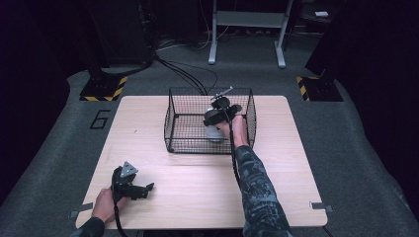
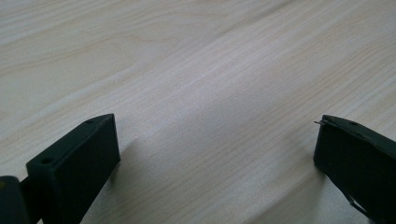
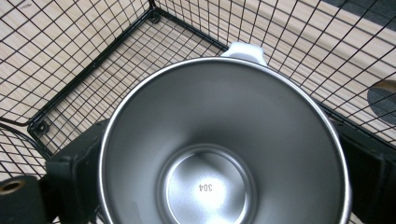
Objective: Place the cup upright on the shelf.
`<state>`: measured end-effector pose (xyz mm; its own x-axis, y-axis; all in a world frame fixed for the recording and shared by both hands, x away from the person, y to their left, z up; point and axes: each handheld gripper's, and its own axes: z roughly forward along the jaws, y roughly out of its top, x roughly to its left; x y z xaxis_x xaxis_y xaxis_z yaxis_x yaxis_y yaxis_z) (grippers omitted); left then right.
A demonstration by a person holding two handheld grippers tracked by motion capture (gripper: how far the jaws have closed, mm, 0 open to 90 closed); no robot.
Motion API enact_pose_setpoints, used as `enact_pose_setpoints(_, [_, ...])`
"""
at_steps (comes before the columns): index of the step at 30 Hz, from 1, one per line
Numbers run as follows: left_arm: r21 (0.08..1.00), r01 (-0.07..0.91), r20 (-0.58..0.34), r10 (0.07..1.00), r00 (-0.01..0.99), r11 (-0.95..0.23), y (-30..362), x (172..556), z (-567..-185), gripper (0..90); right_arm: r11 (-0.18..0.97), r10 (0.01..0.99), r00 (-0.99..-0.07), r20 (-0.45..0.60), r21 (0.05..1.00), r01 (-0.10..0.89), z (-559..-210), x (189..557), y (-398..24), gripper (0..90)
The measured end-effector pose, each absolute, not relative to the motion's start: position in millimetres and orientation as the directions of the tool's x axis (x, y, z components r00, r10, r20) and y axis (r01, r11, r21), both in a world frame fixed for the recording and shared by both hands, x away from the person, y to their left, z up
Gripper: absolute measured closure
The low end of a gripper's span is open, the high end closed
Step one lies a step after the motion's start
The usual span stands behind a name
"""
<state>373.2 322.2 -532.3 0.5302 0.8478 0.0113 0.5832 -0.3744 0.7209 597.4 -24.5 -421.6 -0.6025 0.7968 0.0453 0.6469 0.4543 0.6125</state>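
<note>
Right claw [image 1: 217,118]: positioned inside the wire basket [image 1: 173,116], which stands on the far half of the tabletop [image 1: 197,173]. In the right claw view, the two black jaws stand one on each side of a steel cup [image 3: 224,149], pressed against its outer wall, so the claw is closed on the cup. The cup is upright and seen from above, mouth open toward the camera. The mark "304" is stamped on its inner bottom. A white tab [image 3: 243,50] projects from the cup's far rim. Basket mesh surrounds the cup on all sides, and a basket corner [image 3: 153,15] lies beyond it. In the high view, the cup [image 1: 213,132] appears as a pale body under the claw, near the right wall of the basket.

Left claw [image 1: 143,190]: located at the near left corner of the tabletop, held by the left hand [image 1: 104,203], well apart from the basket. In the left claw view, the jaws stand wide apart with bare wood grain between them. Nothing is held. The jaws sit low over the tabletop; contact with the surface cannot be determined.

A cable [image 1: 233,158] trails from the right claw along the forearm.
</note>
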Motion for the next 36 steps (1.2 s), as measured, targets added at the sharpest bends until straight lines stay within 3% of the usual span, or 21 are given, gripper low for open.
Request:
enact_pose_setpoints(28, [0.723,0.580,0.015,0.848,0.530,-0.375,322.3,373.5,-532.4,0.3,0.459,0.806,-0.589,0.056,0.569,0.683,-428.2,593.4,-28.1,3.9])
enact_pose_setpoints(36, [0.722,0.581,0.014,0.847,0.531,-0.376,322.3,373.5,-532.2,0.3,0.470,0.794,-0.606,0.046,0.585,0.661,-410.8,586.2,-32.7,0.0])
